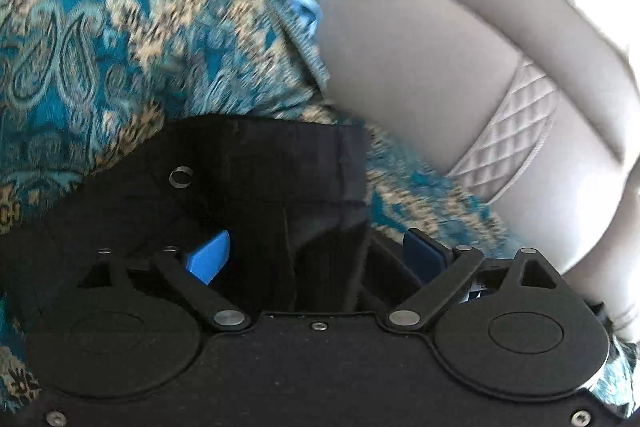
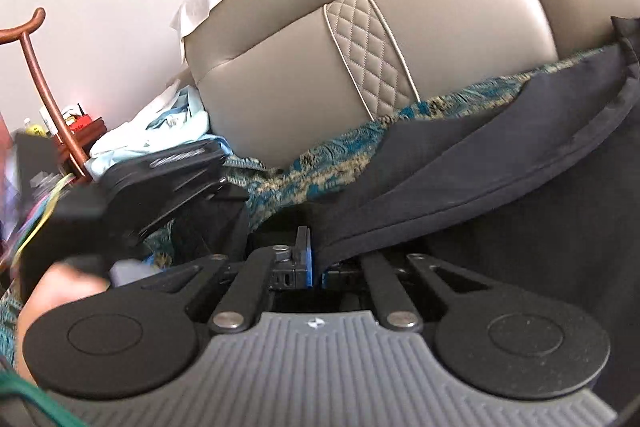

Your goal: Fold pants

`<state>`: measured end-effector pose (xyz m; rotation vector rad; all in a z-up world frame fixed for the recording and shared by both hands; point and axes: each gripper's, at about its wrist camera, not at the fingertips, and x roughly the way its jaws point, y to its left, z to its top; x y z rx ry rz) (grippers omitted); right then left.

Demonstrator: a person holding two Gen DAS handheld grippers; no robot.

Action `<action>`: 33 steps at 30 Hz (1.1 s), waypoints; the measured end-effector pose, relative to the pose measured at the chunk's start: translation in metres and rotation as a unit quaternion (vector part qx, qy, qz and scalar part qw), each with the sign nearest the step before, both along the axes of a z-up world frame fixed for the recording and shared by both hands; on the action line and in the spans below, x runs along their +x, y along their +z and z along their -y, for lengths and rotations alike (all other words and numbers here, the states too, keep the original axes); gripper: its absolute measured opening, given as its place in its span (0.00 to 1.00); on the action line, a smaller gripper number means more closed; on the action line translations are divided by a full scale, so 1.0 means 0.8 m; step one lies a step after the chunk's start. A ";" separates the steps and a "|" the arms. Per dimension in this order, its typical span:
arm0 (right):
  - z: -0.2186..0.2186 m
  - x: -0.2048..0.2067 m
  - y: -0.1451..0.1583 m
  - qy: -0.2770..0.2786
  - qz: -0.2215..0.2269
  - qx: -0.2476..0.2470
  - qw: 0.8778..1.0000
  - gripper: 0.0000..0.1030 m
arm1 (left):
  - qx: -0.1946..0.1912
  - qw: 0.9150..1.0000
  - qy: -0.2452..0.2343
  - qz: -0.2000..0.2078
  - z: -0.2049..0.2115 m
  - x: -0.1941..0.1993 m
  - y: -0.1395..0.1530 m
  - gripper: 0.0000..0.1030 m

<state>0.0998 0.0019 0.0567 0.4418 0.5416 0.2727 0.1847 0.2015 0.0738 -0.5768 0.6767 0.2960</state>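
Your pants are dark, almost black, and lie partly lifted over the teal paisley bedspread, close to the padded beige headboard. In the right wrist view a long seamed edge runs up and away to the right from your gripper, drawn fairly taut, while the rest of the cloth sags below it. In the left wrist view a hemmed panel with a metal snap drapes over the left finger's side. Judging from this, the fold is only begun or midway: the cloth is held up rather than laid flat, no neat stacked layers show, and the laying down and smoothing appear to be left.

Your right hand-held gripper has its blue pads pressed together on the seamed edge of the pants, pinching it. Your left hand-held gripper stands spread wide, its blue pads well apart, with dark cloth hanging between them; neither pad is seen pressing it, so it looks more draped than gripped there. In the right wrist view that left tool sits low at the left, above the bedspread, with a pile of light blue laundry behind it.
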 end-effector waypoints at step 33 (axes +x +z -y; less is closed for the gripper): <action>0.013 -0.048 -0.024 -0.004 -0.025 0.013 1.000 0.10 | -0.113 0.991 0.013 0.063 -0.065 -0.149 -0.054 0.68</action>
